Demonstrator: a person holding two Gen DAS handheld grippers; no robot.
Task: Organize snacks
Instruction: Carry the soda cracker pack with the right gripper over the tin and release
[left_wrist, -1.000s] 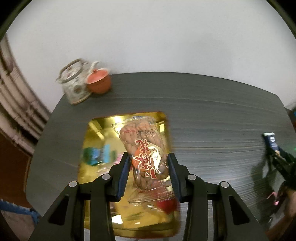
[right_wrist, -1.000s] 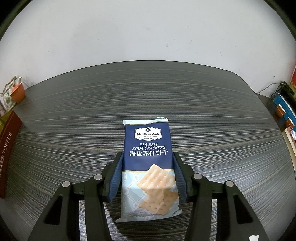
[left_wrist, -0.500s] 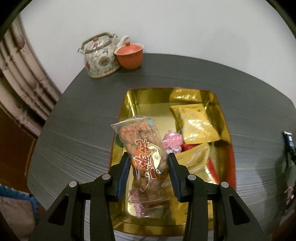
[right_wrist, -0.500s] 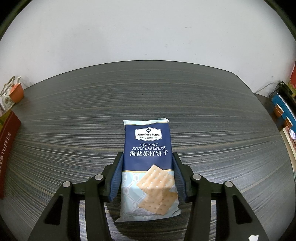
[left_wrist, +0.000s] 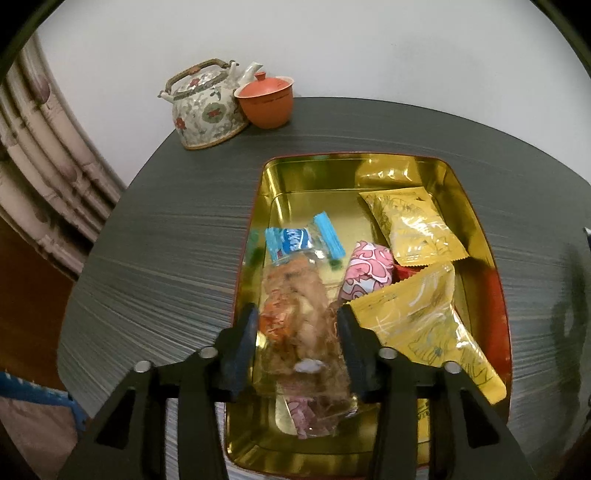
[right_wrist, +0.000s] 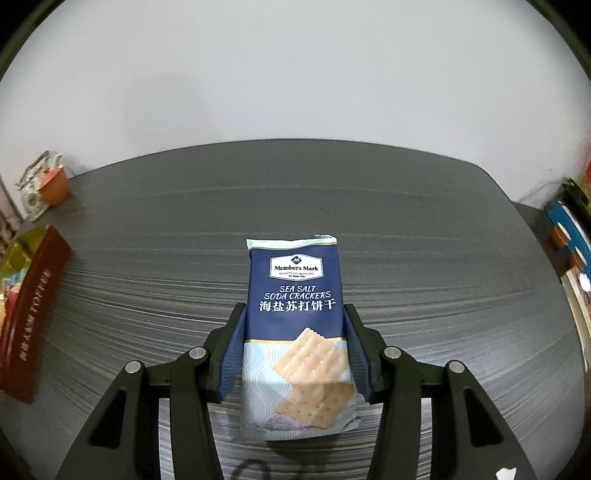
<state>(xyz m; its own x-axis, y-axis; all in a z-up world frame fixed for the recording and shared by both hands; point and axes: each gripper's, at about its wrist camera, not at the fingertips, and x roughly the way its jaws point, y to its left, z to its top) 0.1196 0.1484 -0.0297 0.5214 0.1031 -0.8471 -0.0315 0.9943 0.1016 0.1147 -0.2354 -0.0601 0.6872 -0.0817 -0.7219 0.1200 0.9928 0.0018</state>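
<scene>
In the left wrist view my left gripper (left_wrist: 297, 325) hangs over the near left part of the gold tray (left_wrist: 314, 173). Its jaws are opening. A clear bag of peanut snacks (left_wrist: 295, 295) with red lettering sits blurred between them and reaches down into the tray; the pads no longer seem to press it. In the right wrist view my right gripper (right_wrist: 295, 332) is shut on a blue pack of sea salt soda crackers (right_wrist: 295, 288), held a little above the dark striped table (right_wrist: 406, 240).
The tray also holds two gold packets (left_wrist: 413, 229), a pink wrapped sweet (left_wrist: 365, 273) and a blue candy (left_wrist: 295, 240). A flowered teapot (left_wrist: 203, 107) and an orange lidded cup (left_wrist: 266, 99) stand at the far left corner. The tray's red wall (right_wrist: 33, 295) shows far left.
The left jaws have spread and the peanut bag has slipped lower into the tray, baring the blue candy. The right gripper has risen slightly with the cracker pack.
</scene>
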